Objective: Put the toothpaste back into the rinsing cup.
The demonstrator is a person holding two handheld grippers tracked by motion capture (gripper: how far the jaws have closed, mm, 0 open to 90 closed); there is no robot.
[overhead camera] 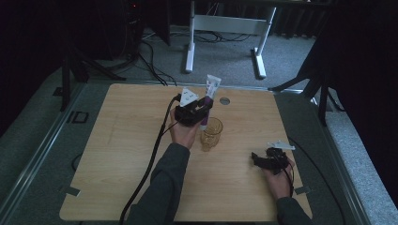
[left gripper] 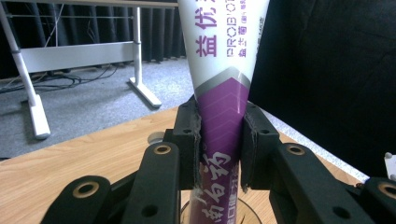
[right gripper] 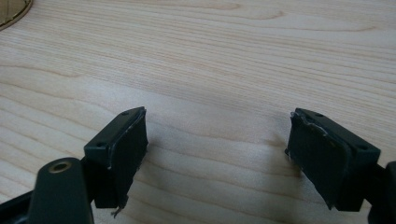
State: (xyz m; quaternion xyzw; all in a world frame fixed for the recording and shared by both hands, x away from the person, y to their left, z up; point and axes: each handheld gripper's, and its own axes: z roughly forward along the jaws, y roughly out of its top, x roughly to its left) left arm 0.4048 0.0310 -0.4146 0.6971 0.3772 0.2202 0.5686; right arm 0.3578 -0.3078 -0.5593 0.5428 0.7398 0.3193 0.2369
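The toothpaste tube, a soft plastic tube white at its flat crimped end and purple toward the cap, stands upright with its cap end down in the amber glass cup near the middle of the surface. The left gripper has its jaws pinching the tube across its purple part, the pads pressing the yielding wall slightly inward. This looks like the placing step: the tube is being stood in the cup, and the next move probably calls for lowering it until the rim carries it, then easing the jaws apart so it does not tip. The cup is ribbed, translucent and round. The right gripper rests low over the pale, fine-grained wood to the right, well apart from the cup, jaws spread on nothing.
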